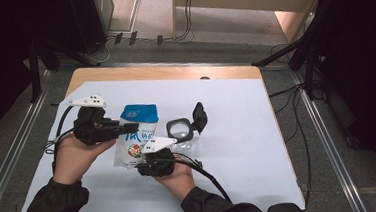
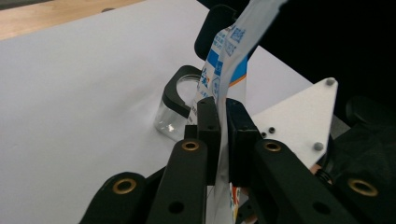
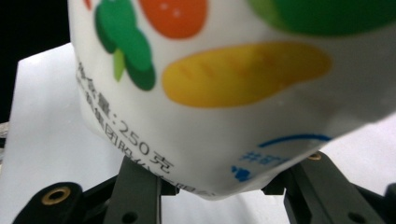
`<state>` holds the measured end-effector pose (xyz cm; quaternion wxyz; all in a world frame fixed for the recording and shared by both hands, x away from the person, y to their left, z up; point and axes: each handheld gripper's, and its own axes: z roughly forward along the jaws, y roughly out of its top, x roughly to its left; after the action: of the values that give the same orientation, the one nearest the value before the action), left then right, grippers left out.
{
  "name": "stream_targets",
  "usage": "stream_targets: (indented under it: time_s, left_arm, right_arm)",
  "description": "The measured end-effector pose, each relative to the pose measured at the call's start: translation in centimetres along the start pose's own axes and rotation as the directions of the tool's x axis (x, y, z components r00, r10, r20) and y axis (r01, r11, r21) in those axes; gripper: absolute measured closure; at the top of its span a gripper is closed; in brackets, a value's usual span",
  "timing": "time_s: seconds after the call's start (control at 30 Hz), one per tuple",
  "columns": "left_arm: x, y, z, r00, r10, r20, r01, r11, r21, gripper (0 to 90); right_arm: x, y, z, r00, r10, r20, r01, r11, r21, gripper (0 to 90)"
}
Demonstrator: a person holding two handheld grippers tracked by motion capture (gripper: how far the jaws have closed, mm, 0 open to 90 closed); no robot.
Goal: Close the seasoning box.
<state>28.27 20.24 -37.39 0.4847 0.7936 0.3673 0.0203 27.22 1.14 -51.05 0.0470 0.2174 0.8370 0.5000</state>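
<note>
We hold the pouch above the white surface, beside the open glass jar. Our left claw pinches its thin edge; our right claw grips its bottom end.

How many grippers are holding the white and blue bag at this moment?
2. The left gripper pinches the thin edge of the bag on its left side; the right gripper clasps the bag's bottom end, nearest the person, beside the glass jar.

"250" on bag (near bottom)
</note>
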Motion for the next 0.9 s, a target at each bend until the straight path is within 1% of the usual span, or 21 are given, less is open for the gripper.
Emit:
stream_targets:
  time_s: [0.03,0.13,0.17,0.2,0.23,0.3,0.4,0.43,0.47,0.53,0.63,0.7,0.8,0.9]
  left_arm:
    - [-0.1,0.1,0.1,0.9999,-0.007,-0.01,0.007,1.0,-0.002,88.4]
    - [-0.1,0.1,0.3,0.9999,-0.007,-0.01,0.007,1.0,0.002,88.8]
    - [0.0,0.2,0.5,0.9998,-0.01,-0.02,0.011,0.9999,0.011,88.8]
    - [0.0,0.2,0.5,0.9998,-0.01,-0.02,0.011,0.9999,0.011,88.8]
    - [0.0,0.2,0.8,0.9994,-0.006,-0.033,0.007,0.9998,0.018,88.8]
    - [0.1,0.2,1.0,0.9996,-0.008,-0.027,0.009,0.9997,0.023,88.7]
    - [0.1,0.3,1.4,0.9997,-0.003,-0.024,0.003,0.9995,0.031,88.7]
    - [0.1,0.4,1.8,0.9999,0.004,-0.015,-0.003,0.9993,0.036,88.7]
    - [0.1,0.4,1.8,0.9999,0.004,-0.015,-0.003,0.9993,0.036,88.6]
    - [0.1,0.5,2.1,1.0,0.009,0.0,-0.009,0.999,0.043,88.6]
    - [0.1,0.6,2.6,0.9999,0.012,0.009,-0.012,0.9986,0.051,88.5]
    - [0.2,0.8,3.0,0.9994,0.007,0.033,-0.009,0.9988,0.047,88.3]
    - [0.3,0.9,3.3,0.9992,0.009,0.039,-0.01,0.999,0.044,88.4]
    - [0.3,1.1,3.8,0.9991,0.017,0.038,-0.019,0.9985,0.051,88.5]
  right_arm:
    - [0.2,0.0,0.0,1.0,-0.007,-0.002,0.007,1.0,0.0,60.4]
    - [0.4,0.0,0.0,0.9998,-0.013,-0.013,0.013,1.0,-0.002,59.7]
    - [0.6,-0.1,-0.1,0.9996,-0.022,-0.015,0.022,1.0,0.0,58.6]
    - [0.6,-0.1,-0.1,0.9996,-0.022,-0.015,0.022,1.0,0.0,58.6]
    - [0.7,-0.2,-0.1,0.9996,-0.027,-0.01,0.027,1.0,0.003,57.1]
    - [0.9,-0.3,-0.3,0.9993,-0.036,0.006,0.035,0.999,0.007,55.8]
    - [1.0,-0.4,-0.3,0.9995,-0.03,0.009,0.03,1.0,0.003,55.7]
    - [1.0,-0.6,-0.4,0.9998,-0.018,0.007,0.018,1.0,0.002,56.1]
    - [1.0,-0.6,-0.4,0.9998,-0.018,0.007,0.018,1.0,0.002,56.1]
    - [1.0,-0.7,-0.4,0.9999,-0.01,-0.01,0.01,1.0,0.005,57.9]
    - [1.0,-0.8,-0.7,0.9999,-0.007,-0.013,0.007,1.0,0.011,59.9]
    - [1.0,-0.9,-0.8,0.9998,-0.001,-0.021,0.001,1.0,0.008,60.4]
    - [0.9,-0.9,-1.0,0.9998,0.003,-0.021,-0.003,1.0,0.006,60.4]
    - [0.9,-1.0,-1.1,0.9999,0.008,-0.013,-0.008,1.0,0.003,58.3]
